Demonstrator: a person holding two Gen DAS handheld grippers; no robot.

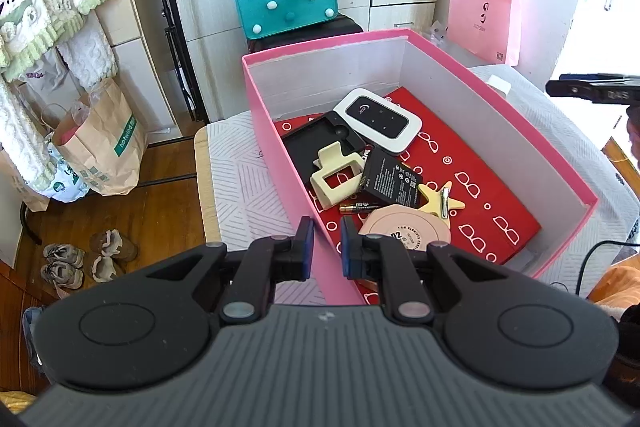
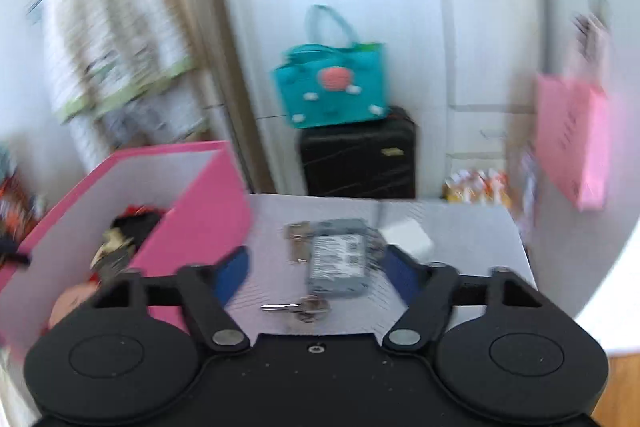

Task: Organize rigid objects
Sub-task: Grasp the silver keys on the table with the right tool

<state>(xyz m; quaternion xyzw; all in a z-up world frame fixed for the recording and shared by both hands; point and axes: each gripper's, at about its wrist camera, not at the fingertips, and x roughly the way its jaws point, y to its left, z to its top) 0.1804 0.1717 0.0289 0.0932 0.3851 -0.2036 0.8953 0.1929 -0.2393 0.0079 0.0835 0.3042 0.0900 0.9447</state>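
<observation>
Pink box — white-lined, cluttered with small objects

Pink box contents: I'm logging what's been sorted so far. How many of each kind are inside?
Wifi router: 1
Black tray: 1
Hair claw clip: 1
Flat battery: 1
Small battery: 1
Star clip: 1
Round compact: 1
Total: 7

A table with a white, line-patterned cover carried everything. On it, at about nine o'clock in the right wrist view, stood a pink box. Near the centre lay a grey device, with a key at its six o'clock and a white block at two.
</observation>
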